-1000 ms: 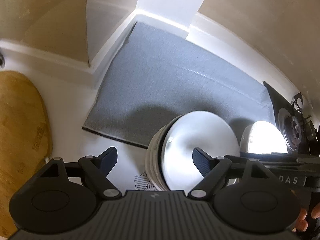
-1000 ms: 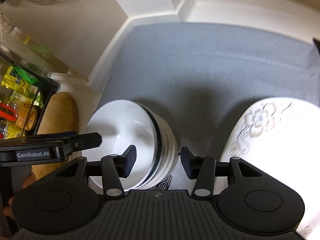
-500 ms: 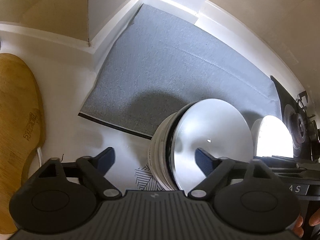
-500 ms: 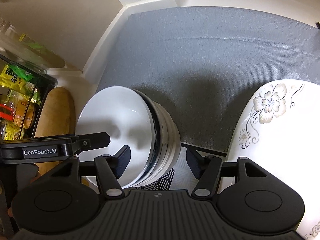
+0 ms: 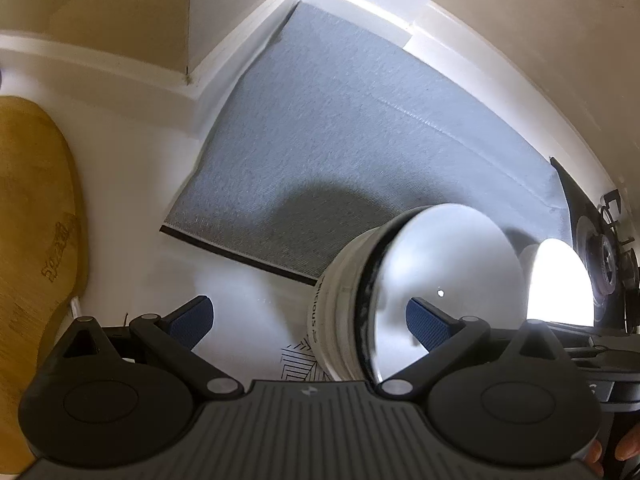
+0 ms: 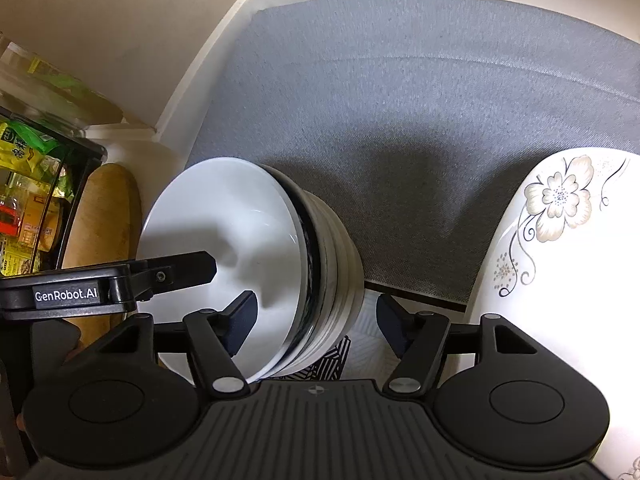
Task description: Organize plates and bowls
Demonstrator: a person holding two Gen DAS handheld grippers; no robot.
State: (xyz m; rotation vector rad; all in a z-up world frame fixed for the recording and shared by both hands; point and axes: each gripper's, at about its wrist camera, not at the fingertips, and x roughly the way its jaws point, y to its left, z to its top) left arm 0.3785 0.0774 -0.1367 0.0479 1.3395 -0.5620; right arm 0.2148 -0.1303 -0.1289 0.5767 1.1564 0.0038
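So both grippers are hanging over the same stack of white ceramic bowls (image 6: 256, 264), which sits at the near edge of the grey fabric mat (image 6: 440, 120) on the white tabletop (image 5: 132, 208). The stack looks tipped on its side, or at least nested at a steep lean, with the open mouth of the top bowl facing left in the right camera.

The right gripper (image 6: 316, 320) has its jaws spread wide and straddling the rim edges of the stack: left finger in front of the bowl's inside, right finger out past the stack's outer side. Nothing is pinched. The left gripper (image 5: 310, 318) is also spread wide, with its right finger in front of the bowl and the left one over bare tabletop.

Off to the right there's a big white plate with a flower pattern (image 6: 560, 240), lying partly on the mat. A wooden cutting board (image 5: 32, 240) is on the far left.

My read: this is the lining-up step before a grab, so nothing sorted yet. Next move probably needs the right jaws to drop a bit further over the rims and close on just one bowl, not the whole pile. Glazed ceramic is slippery, so I'd guess a shallow pinch could let it slide.
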